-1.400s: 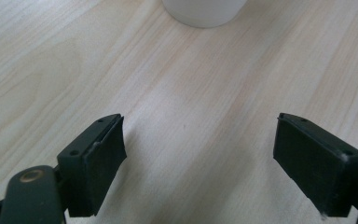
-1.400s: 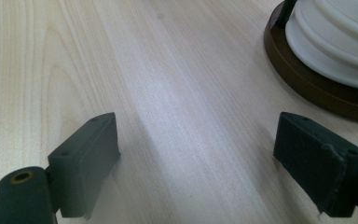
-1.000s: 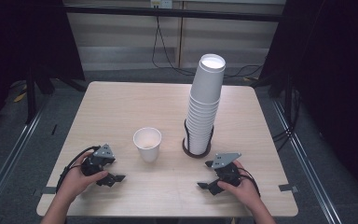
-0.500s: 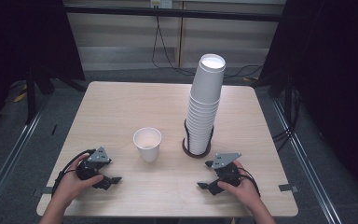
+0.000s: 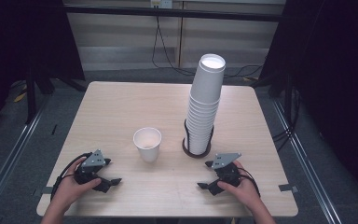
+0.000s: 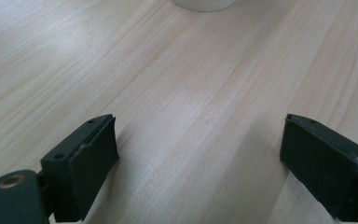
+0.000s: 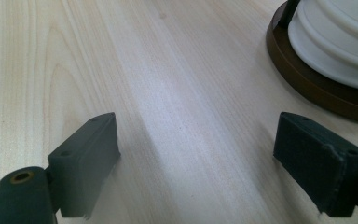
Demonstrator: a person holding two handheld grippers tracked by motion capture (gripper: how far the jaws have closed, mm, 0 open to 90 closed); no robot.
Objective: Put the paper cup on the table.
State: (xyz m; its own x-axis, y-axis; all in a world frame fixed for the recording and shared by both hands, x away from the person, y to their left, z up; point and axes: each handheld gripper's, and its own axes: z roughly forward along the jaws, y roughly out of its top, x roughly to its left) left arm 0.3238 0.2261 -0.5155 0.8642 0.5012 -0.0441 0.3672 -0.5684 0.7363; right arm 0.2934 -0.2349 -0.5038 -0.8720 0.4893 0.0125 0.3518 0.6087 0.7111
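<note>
A single white paper cup [image 5: 147, 143] stands upright on the wooden table [image 5: 135, 107]; its base edge shows as the cup [image 6: 200, 3] at the top of the left gripper view. To its right a tall stack of white cups [image 5: 205, 105] sits in a brown ring holder [image 5: 189, 150]. My left gripper [image 5: 112, 171] rests near the front left, below and left of the single cup. Its jaws have just been opening and stand apart over bare wood, left gripper [image 6: 198, 126]. My right gripper [image 5: 204, 175] lies just in front of the holder [image 7: 317, 91], open and empty, right gripper [image 7: 194, 122].
The stack of cups [image 7: 340, 42] leans slightly and rises well above both hands. The table's front edge [image 5: 168, 215] runs close behind the person's wrists. Cables trail on the floor behind the table, and dark frame posts stand at either side.
The left gripper's jaws have spread apart, and that hand has edged slightly back toward the front-left corner. The right hand and both sets of cups stay put.
</note>
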